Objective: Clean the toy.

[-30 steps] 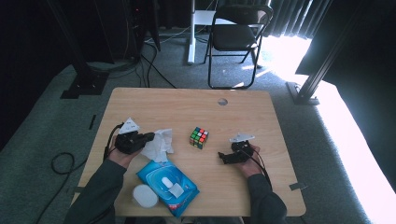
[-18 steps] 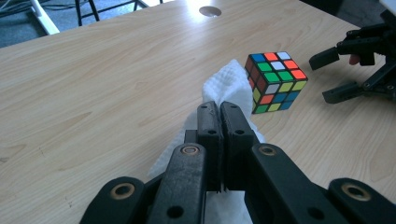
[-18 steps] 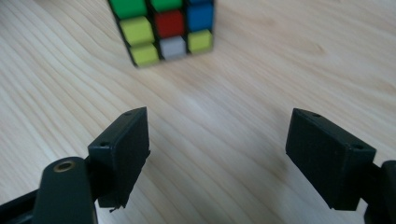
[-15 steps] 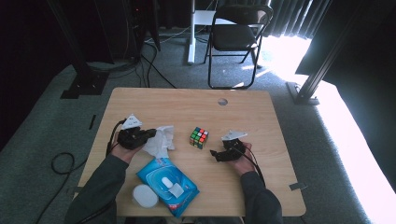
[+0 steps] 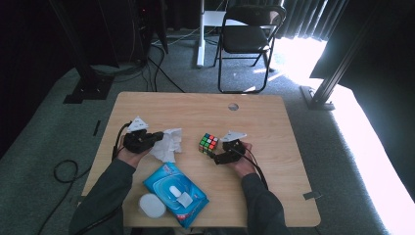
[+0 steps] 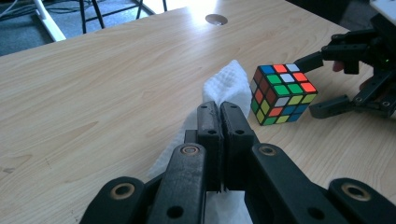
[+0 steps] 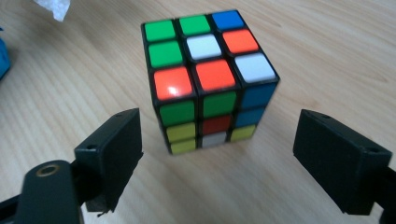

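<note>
Here the cube (image 5: 208, 143) stands flat on the worktop (image 5: 274, 122), about midway across it, and serves as the mark for everything else. The right gripper (image 5: 219, 155) sits just beside the cube on the side nearer the person, its fingers spread wide. In the right gripper view one finger (image 7: 112, 154) lies to the left of the cube (image 7: 208, 79) and the other to the right, both short of it and not touching; the cube's near bottom edge reaches about level with the fingertips. The left gripper view shows the same from the side: the two black fingers (image 6: 308, 60) reach toward the cube (image 6: 281, 93) with a gap between them and it.

To the cube's left lies a white cloth (image 5: 166, 144), crumpled. The left gripper (image 5: 157, 137) has its fingers pressed together on the cloth (image 6: 226, 88), which sticks out beyond the fingertips toward the cube without reaching it. The cloth's far end rests on the worktop.

Nearer the person than the cube and to its left lies a blue wipes pack (image 5: 176, 188), with a white round lid (image 5: 152, 205) just beside the pack's left corner.
</note>
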